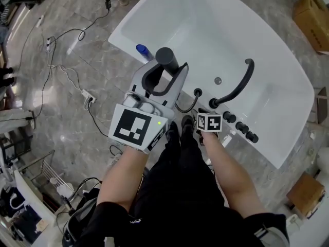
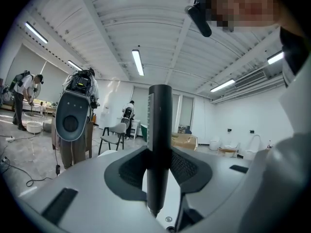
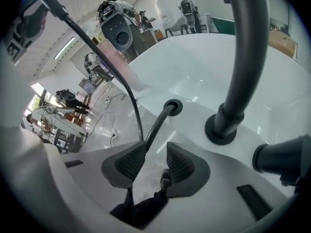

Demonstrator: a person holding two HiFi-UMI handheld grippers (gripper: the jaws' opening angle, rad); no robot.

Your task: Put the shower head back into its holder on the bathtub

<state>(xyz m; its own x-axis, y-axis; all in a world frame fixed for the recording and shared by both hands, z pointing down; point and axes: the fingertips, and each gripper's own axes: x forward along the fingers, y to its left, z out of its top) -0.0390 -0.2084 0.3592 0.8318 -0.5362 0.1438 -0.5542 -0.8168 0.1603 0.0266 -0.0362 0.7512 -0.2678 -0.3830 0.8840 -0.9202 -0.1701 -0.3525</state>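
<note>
The black shower head (image 1: 165,60) stands upright between the jaws of my left gripper (image 1: 165,76), which is shut on its handle (image 2: 159,144) above the rim of the white bathtub (image 1: 288,86). In the left gripper view, the left gripper (image 2: 159,166) has both pads against the handle. The black hose (image 1: 187,107) loops down to the round holder hole (image 1: 197,92) on the tub deck. My right gripper (image 1: 201,108) hovers just in front of that hole. In the right gripper view, the right gripper (image 3: 155,152) is open, with the hose (image 3: 158,125) running loosely past its left pad to the holder (image 3: 172,106).
A black curved faucet spout (image 1: 241,84) and a row of black knobs (image 1: 241,127) sit on the deck right of the holder. A blue object (image 1: 143,51) lies on the tub's far rim. Cables and a power strip (image 1: 87,95) cross the marble floor; cardboard boxes (image 1: 311,14) stand at the right.
</note>
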